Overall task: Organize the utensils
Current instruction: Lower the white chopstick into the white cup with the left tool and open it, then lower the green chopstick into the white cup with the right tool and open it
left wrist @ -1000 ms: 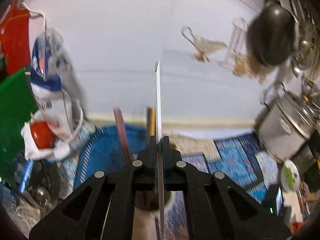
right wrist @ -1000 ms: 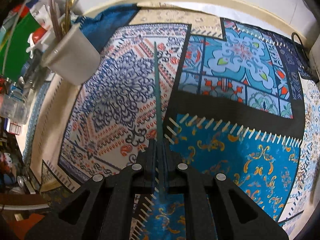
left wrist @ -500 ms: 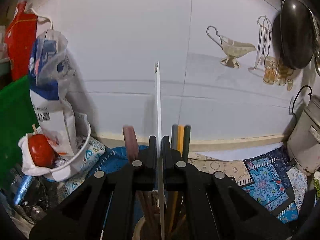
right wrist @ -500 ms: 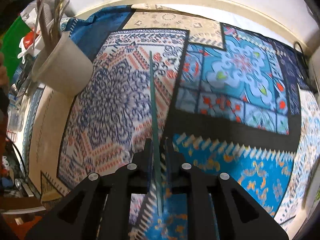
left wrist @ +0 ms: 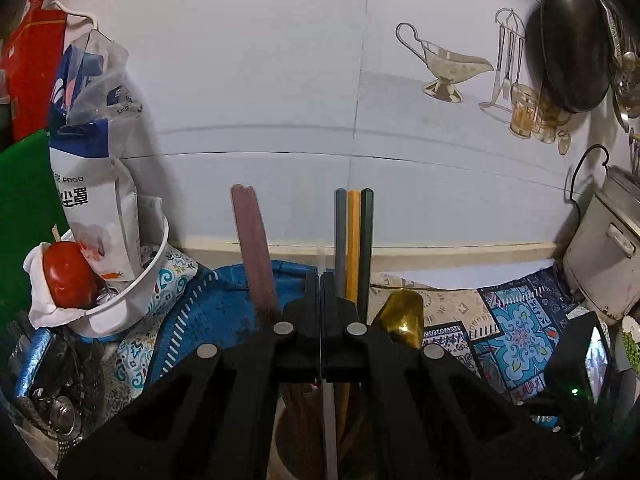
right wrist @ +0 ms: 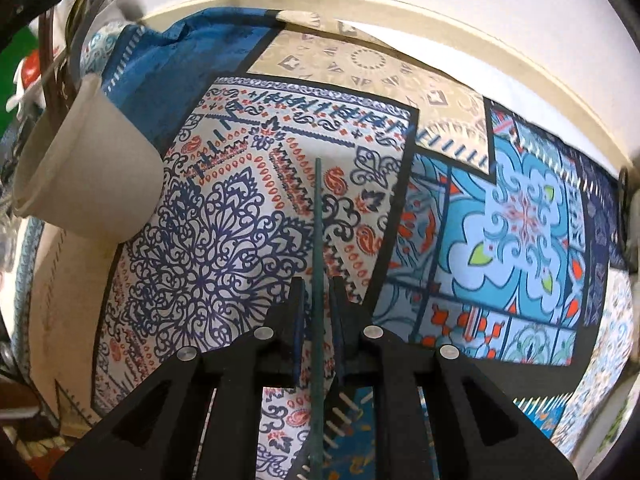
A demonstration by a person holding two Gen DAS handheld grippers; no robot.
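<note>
My left gripper (left wrist: 321,280) hangs just over a white cup (left wrist: 288,440), shut on a thin white utensil (left wrist: 329,420) that runs down into it. Maroon chopsticks (left wrist: 252,248), a grey, yellow and dark green set (left wrist: 353,240) and a gold spoon (left wrist: 402,316) stand in that cup. In the right wrist view my right gripper (right wrist: 318,284) points steeply down at the patterned cloth (right wrist: 500,220), shut on a dark green chopstick (right wrist: 318,232). The same cup (right wrist: 92,168) stands to its upper left.
A white bowl (left wrist: 132,292) with a food bag and a red tomato (left wrist: 66,280) sits left of the cup. A steel pot (left wrist: 600,256) and a black device with a screen (left wrist: 588,356) stand at the right. A dark wok (left wrist: 572,40) hangs on the tiled wall.
The left gripper sank over the cup, and the white utensil slid down through its jaws until only a short end shows above them. The right gripper carried the green chopstick across the cloth toward the wall.
</note>
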